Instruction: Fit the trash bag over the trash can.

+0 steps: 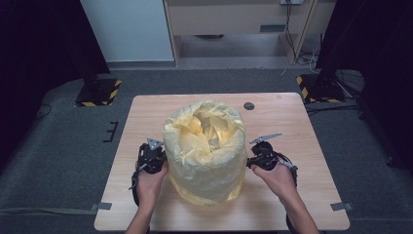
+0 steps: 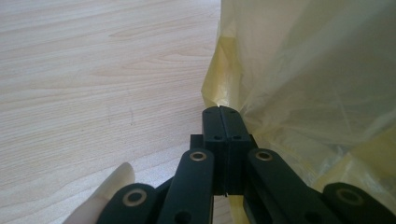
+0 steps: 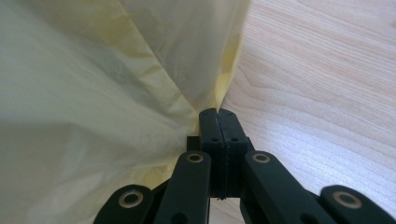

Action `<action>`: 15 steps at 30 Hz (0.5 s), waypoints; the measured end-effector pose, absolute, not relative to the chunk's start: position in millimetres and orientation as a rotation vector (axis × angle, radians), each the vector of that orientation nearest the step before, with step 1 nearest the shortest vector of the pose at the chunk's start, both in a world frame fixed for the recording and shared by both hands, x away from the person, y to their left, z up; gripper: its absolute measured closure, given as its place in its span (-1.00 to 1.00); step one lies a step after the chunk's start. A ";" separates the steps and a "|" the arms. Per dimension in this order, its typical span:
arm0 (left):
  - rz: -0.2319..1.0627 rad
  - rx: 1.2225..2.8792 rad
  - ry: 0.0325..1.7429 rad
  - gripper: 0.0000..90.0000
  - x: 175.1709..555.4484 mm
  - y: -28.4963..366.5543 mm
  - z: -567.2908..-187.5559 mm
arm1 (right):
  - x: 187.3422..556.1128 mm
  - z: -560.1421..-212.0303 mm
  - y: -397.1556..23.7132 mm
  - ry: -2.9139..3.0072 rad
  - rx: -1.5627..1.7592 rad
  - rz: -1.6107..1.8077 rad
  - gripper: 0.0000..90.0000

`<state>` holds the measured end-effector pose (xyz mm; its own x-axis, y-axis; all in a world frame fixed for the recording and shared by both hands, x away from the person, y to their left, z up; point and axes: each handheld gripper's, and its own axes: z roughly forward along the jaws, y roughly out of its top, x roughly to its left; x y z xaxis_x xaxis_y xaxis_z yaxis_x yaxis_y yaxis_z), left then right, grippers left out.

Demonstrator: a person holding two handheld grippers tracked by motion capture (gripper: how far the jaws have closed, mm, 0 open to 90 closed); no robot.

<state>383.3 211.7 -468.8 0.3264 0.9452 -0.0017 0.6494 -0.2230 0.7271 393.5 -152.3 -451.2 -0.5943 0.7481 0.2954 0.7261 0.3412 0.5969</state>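
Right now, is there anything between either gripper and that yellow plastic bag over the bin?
Nothing visible. The left gripper and the right gripper each sit with jaws closed right against the thin yellow plastic bag, on opposite sides; whether they pinch it is unclear.

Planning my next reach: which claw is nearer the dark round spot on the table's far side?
Right. The right claw sits at the yellow bag's right side, below the dark spot; the left claw is across the bag.
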 end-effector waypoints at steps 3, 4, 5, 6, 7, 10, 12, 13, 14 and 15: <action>0.603 1.960 1.409 1.00 385.0 211.7 -471.7 | 395.0 -454.7 -154.1 2.543 1.411 1.104 1.00; 0.603 1.963 1.411 1.00 385.7 211.9 -472.7 | 395.5 -455.8 -154.6 2.541 1.417 1.104 1.00; 0.603 1.962 1.417 1.00 386.4 212.0 -474.0 | 396.0 -456.8 -155.1 2.542 1.422 1.102 1.00; 0.599 1.965 1.419 1.00 386.9 212.0 -475.3 | 396.8 -458.1 -155.8 2.540 1.423 1.101 1.00; 0.602 1.969 1.420 1.00 387.0 211.0 -476.8 | 397.4 -459.2 -156.3 2.536 1.428 1.105 1.00; 0.610 1.971 1.413 1.00 386.6 208.5 -478.7 | 398.6 -462.1 -157.6 2.533 1.440 1.112 1.00; 0.613 1.962 1.416 1.00 387.4 207.7 -479.1 | 399.0 -463.4 -158.1 2.530 1.442 1.114 1.00; 0.612 1.964 1.416 1.00 388.0 207.7 -479.1 | 399.2 -463.9 -158.1 2.527 1.450 1.112 1.00; 0.612 1.964 1.418 1.00 388.7 207.6 -479.3 | 399.4 -464.4 -158.4 2.526 1.453 1.111 1.00; 0.609 1.968 1.418 1.00 389.5 207.7 -479.6 | 399.7 -464.8 -158.8 2.526 1.455 1.111 1.00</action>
<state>389.5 207.7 -479.6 0.3136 0.9495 0.0066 0.6583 -0.2224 0.7191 399.7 -158.8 -464.8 -0.5646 0.7631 0.3145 0.7476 0.3114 0.5866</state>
